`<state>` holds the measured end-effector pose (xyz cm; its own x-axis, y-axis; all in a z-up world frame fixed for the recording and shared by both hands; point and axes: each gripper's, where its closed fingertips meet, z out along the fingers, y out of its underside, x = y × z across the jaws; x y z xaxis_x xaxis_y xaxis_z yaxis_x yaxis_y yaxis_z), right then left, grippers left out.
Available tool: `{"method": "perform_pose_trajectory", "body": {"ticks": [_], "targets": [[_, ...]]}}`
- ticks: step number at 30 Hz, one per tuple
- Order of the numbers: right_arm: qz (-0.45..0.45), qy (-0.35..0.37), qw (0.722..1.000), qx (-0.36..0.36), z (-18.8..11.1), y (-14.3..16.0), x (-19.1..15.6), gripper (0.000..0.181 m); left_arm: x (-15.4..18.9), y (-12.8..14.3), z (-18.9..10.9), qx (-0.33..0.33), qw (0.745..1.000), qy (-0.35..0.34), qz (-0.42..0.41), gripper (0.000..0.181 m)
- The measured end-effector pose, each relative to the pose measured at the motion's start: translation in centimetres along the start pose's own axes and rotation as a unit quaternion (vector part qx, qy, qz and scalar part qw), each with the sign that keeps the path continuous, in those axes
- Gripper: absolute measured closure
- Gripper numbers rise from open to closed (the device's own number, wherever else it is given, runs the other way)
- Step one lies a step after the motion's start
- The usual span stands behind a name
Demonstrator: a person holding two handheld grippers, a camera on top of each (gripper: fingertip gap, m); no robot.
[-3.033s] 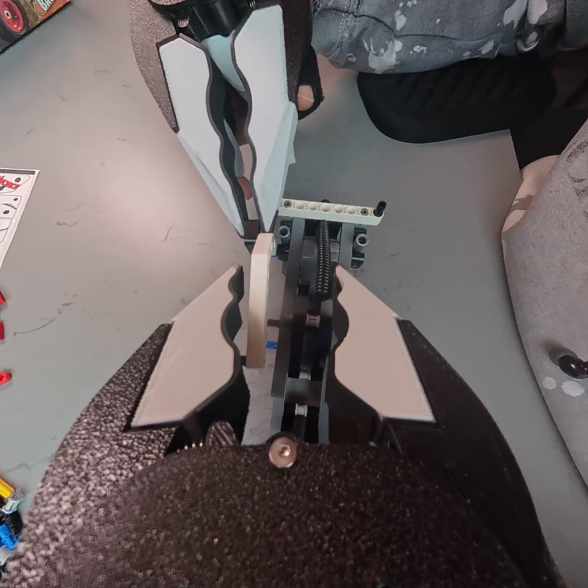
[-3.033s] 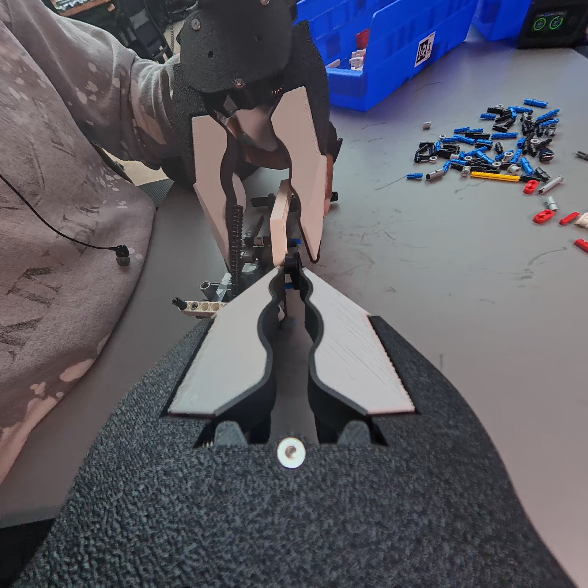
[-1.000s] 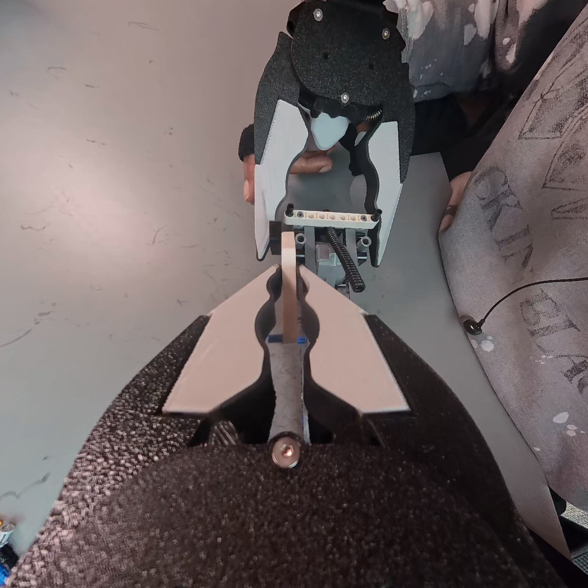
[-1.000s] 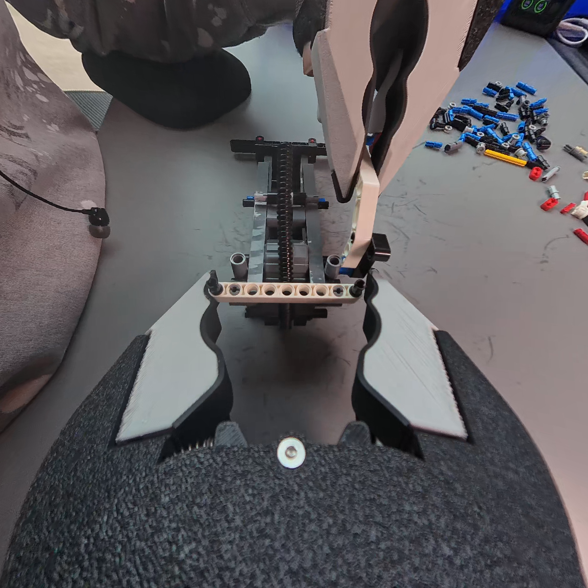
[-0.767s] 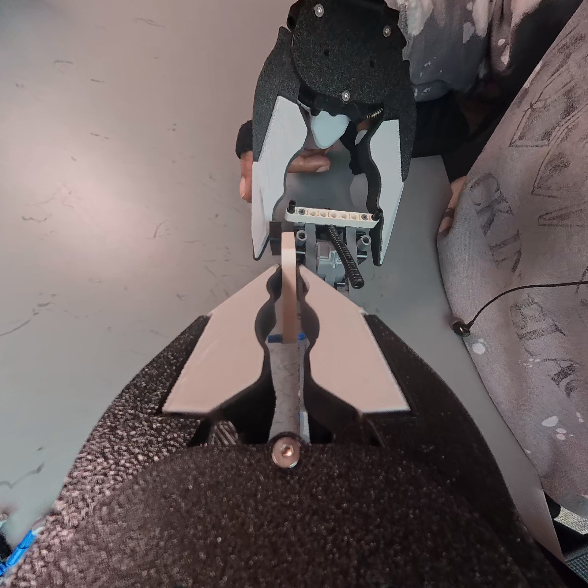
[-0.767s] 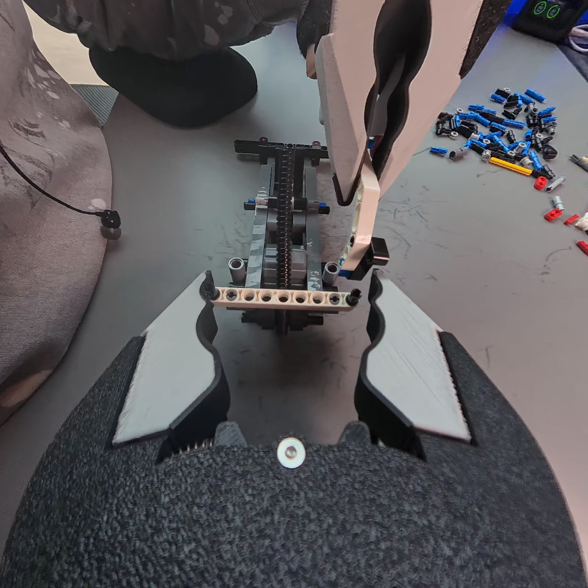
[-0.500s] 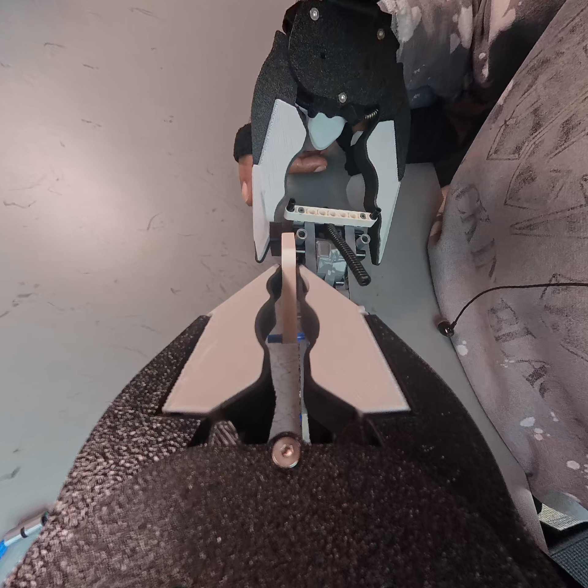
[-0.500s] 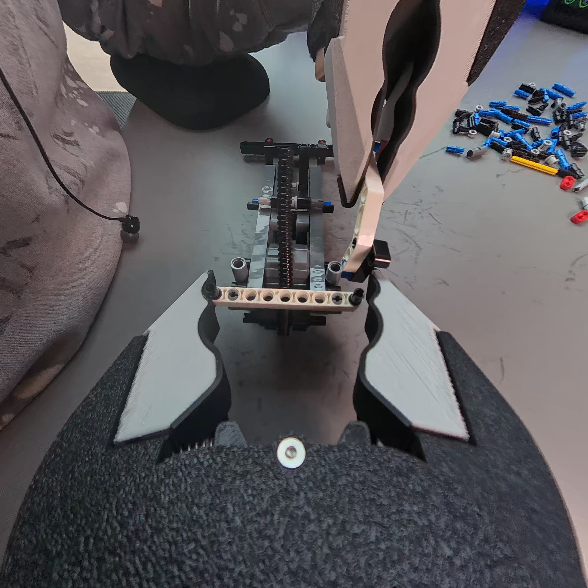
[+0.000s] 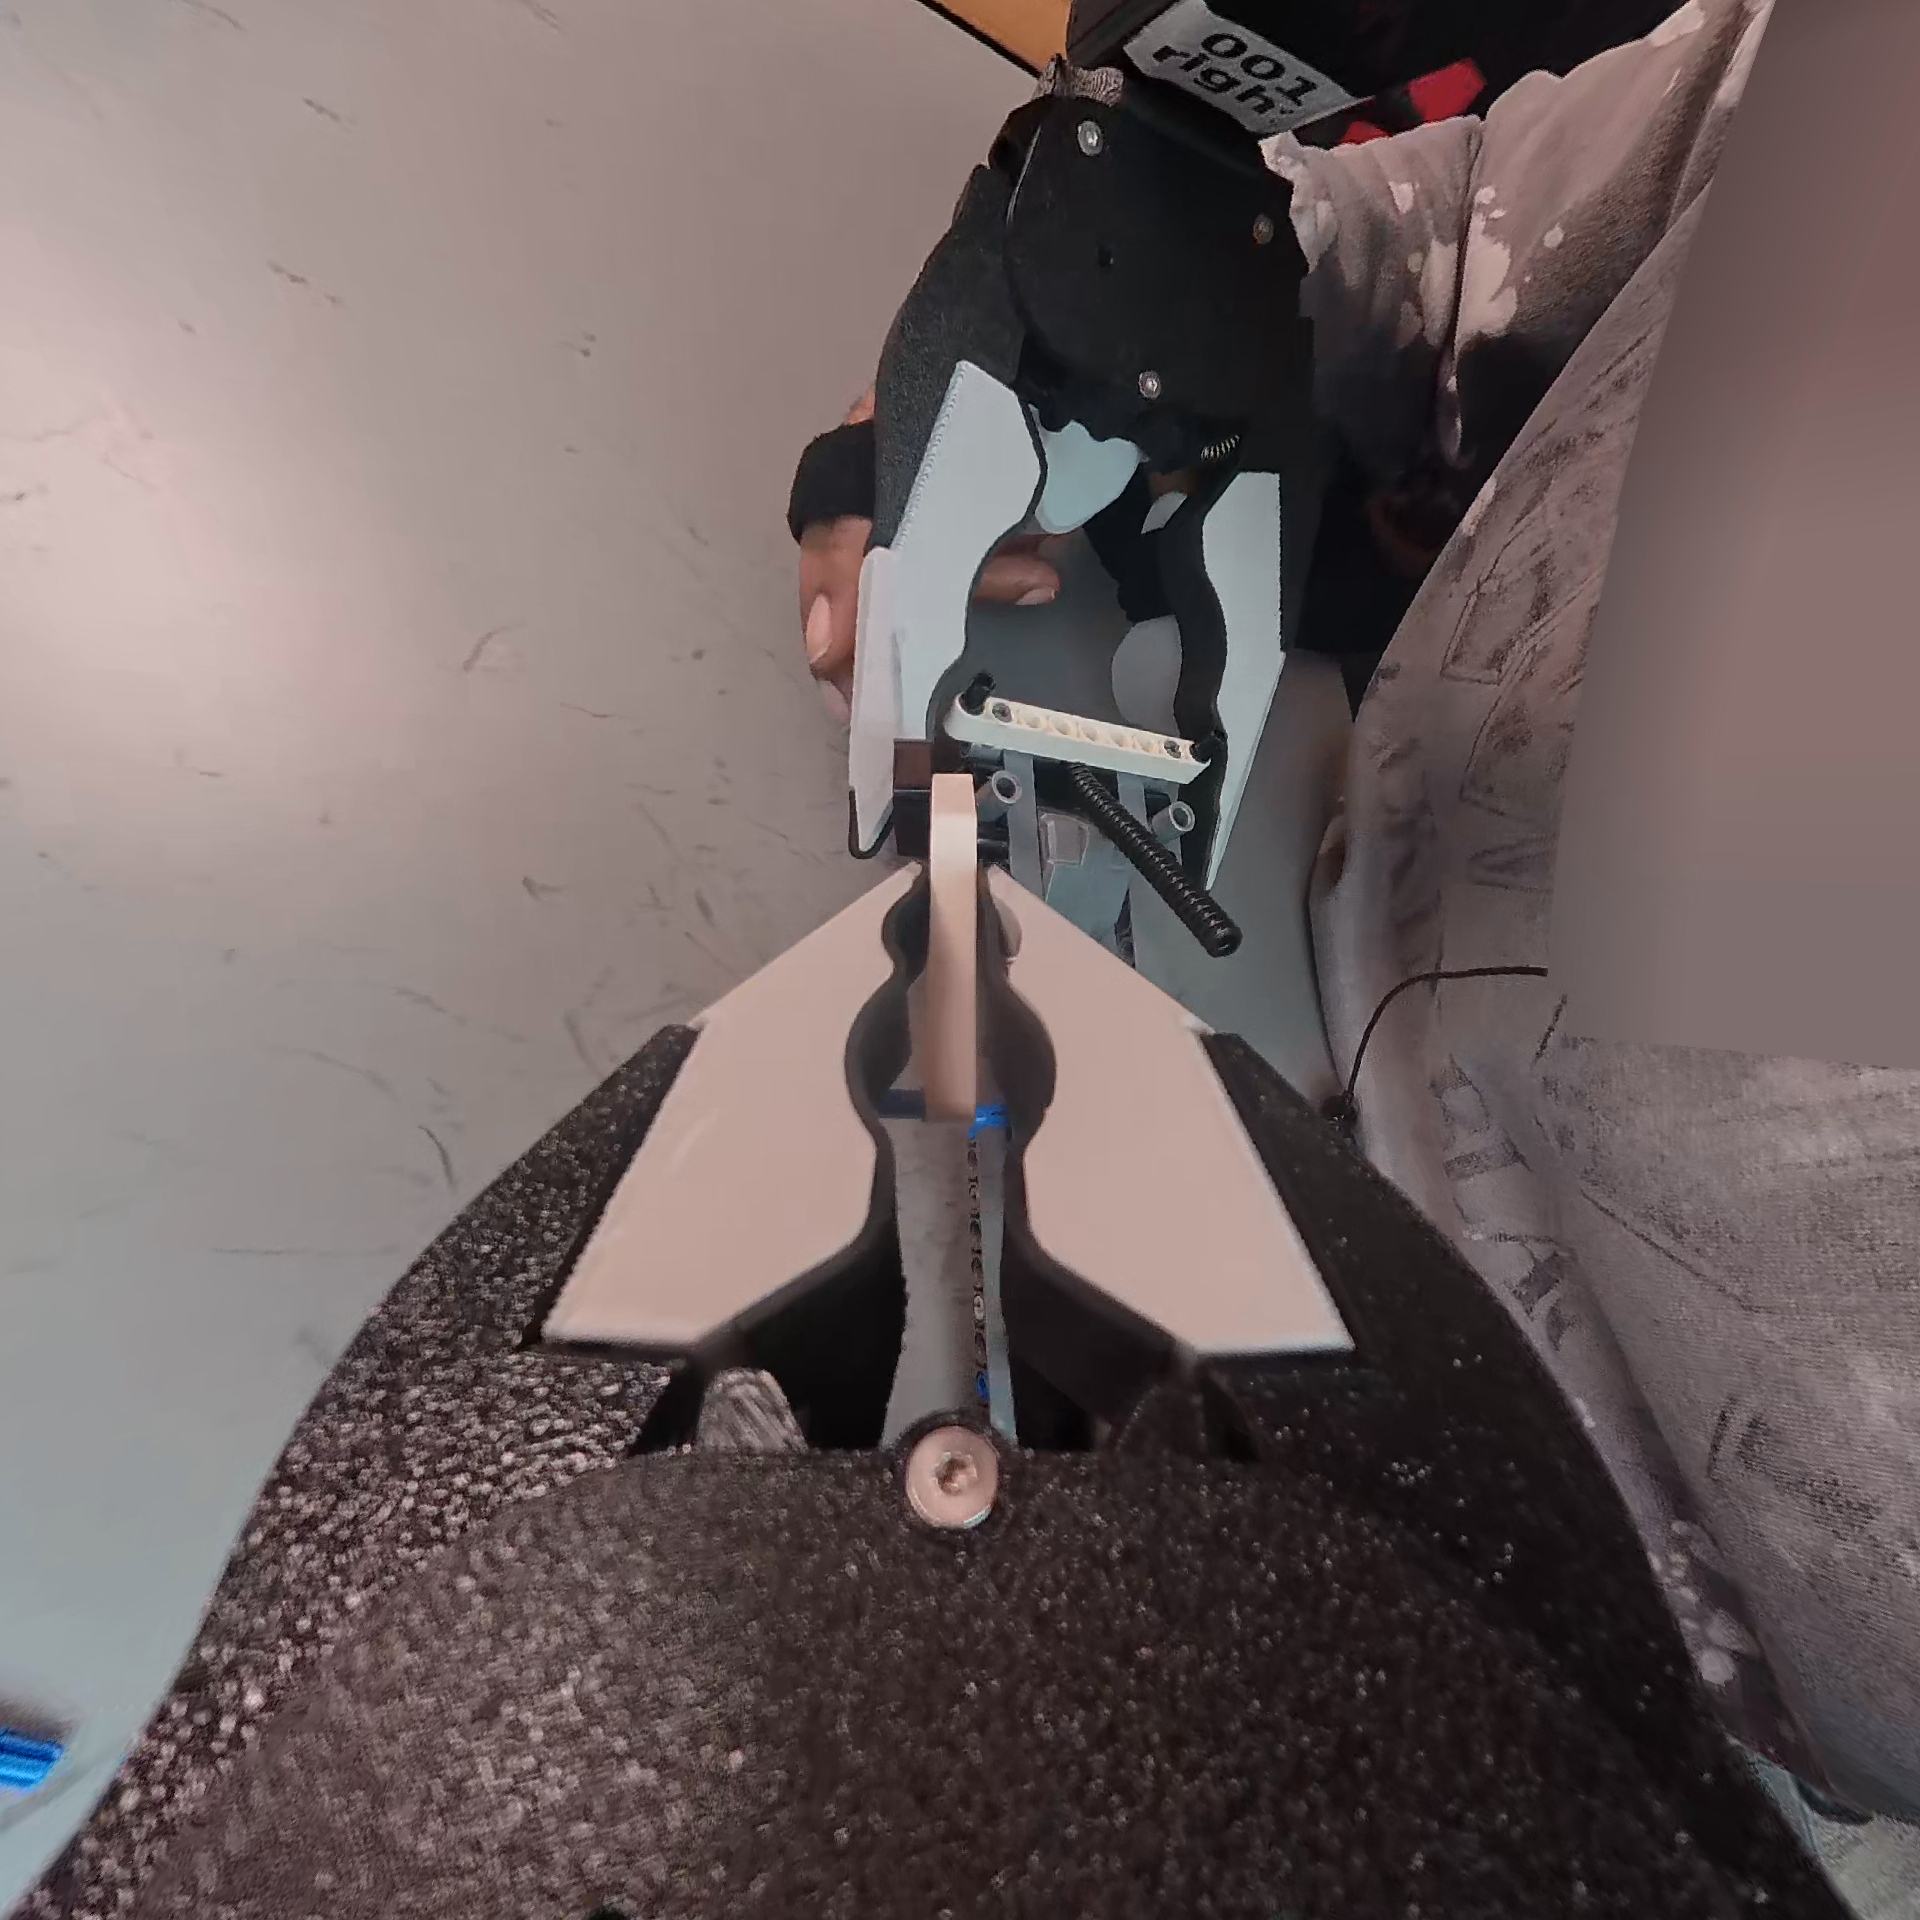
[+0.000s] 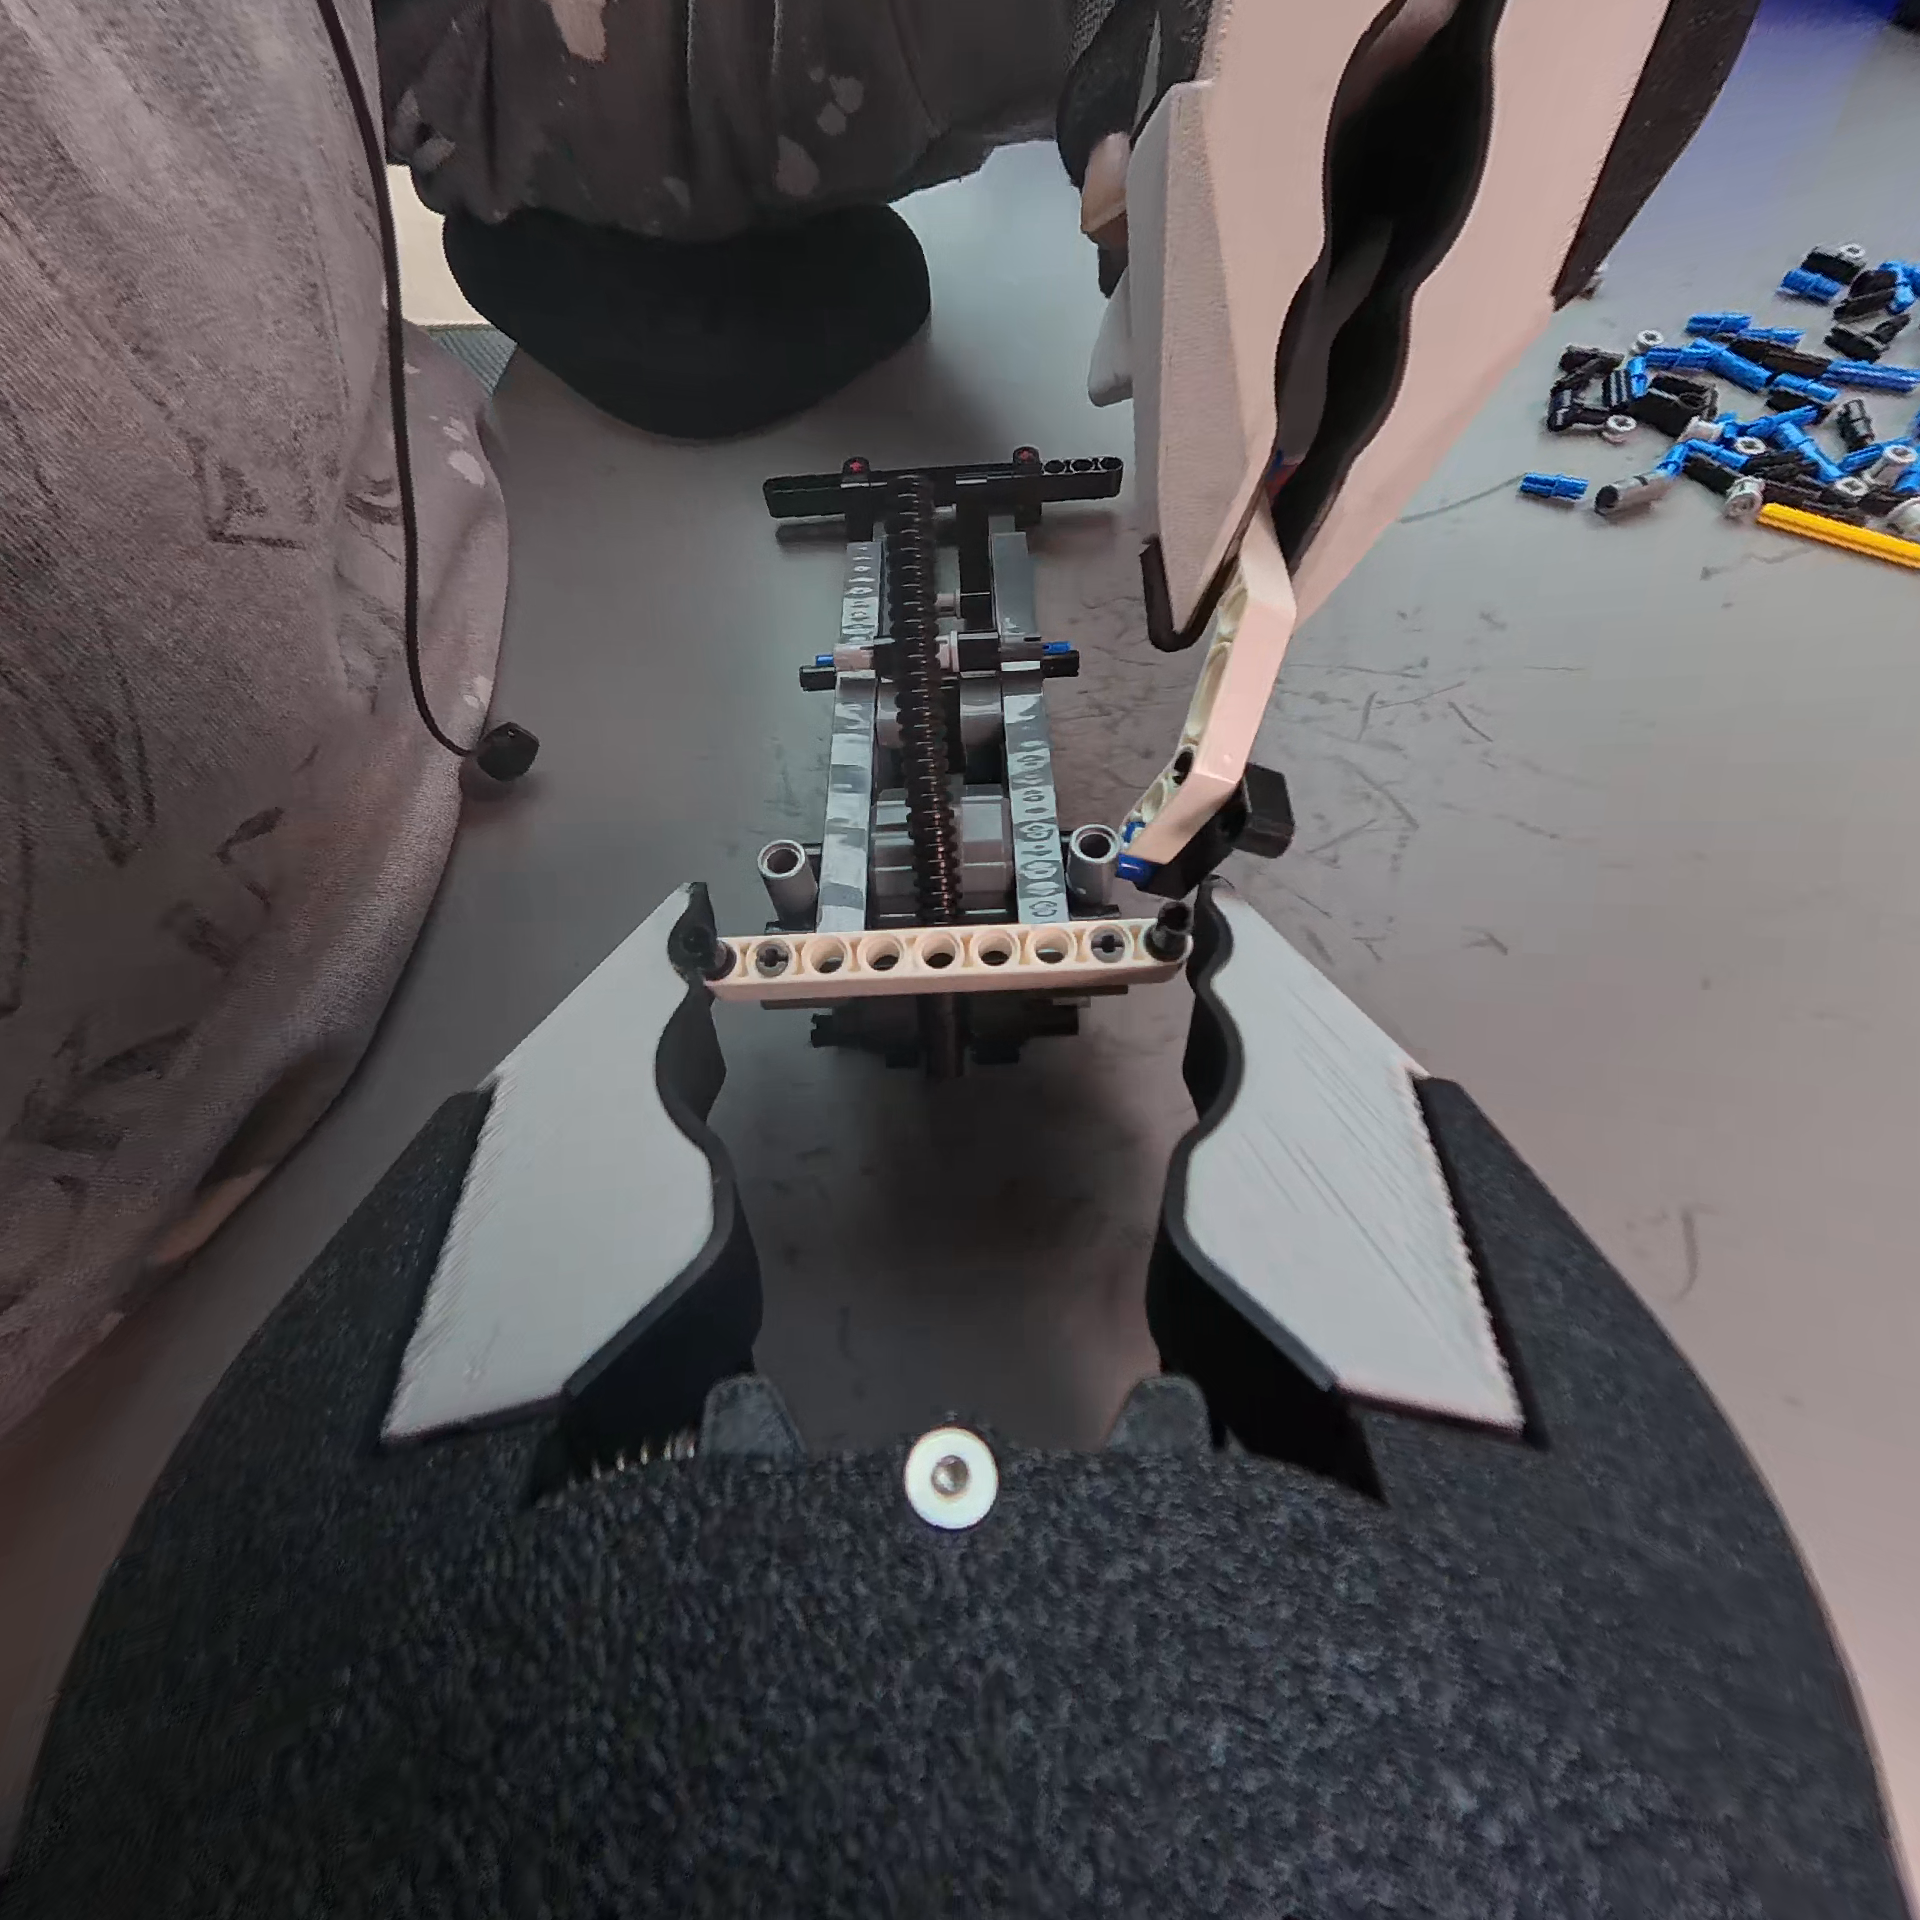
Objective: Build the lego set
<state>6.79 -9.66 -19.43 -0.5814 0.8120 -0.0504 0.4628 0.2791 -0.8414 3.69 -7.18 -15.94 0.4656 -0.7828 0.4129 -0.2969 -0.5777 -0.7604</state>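
A long grey and black lego chassis point(image 10: 925, 727) with a black ribbed spring along its middle lies on the grey table. My right gripper point(image 10: 940, 925) is clamped across the ends of its white holed cross beam point(image 10: 940, 951). My left gripper point(image 9: 951, 883) is shut on a tan beam point(image 9: 951, 966), seen edge-on. In the right wrist view the left gripper point(image 10: 1247, 613) comes down from the upper right. The tan beam point(image 10: 1236, 707) carries a black connector point(image 10: 1247, 816) that sits just above the cross beam's right end. The right gripper point(image 9: 1044, 831) shows ahead in the left wrist view.
A pile of loose blue and black pieces point(image 10: 1745, 416) and a yellow axle point(image 10: 1839, 535) lie at the far right. The person's grey sleeve point(image 10: 187, 623) fills the left side, with a thin black cable point(image 10: 504, 750) hanging by the chassis. A gloved hand point(image 9: 831, 551) holds the right gripper. About 6 cm separates my left fingertips from my right.
Three seconds ago my left gripper was open around the chassis and my right was shut by the tan beam. Now left holds the tan beam and right clamps the cross beam; the last second shows only small shifts.
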Motion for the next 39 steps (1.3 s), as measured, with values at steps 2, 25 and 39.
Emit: {"method": "perform_pose_trajectory", "body": {"ticks": [2, 25, 39], "targets": [[0.001, -0.008, 1.000, 0.000, -0.04, -0.07, 0.10, 0.089, -0.18, -0.05, -0.14, 0.008, 1.000, 0.003, -0.013, 0.174], [0.029, -0.053, 0.998, 0.014, -0.50, -0.36, 0.12, 0.081, -0.81, 0.54, -0.33, 0.032, 0.998, 0.022, -0.055, 0.174], [0.032, -0.055, 0.998, 0.019, -0.65, -0.44, 0.03, 0.084, -0.43, 0.43, -0.06, 0.038, 0.997, 0.040, -0.062, 0.174]]}}
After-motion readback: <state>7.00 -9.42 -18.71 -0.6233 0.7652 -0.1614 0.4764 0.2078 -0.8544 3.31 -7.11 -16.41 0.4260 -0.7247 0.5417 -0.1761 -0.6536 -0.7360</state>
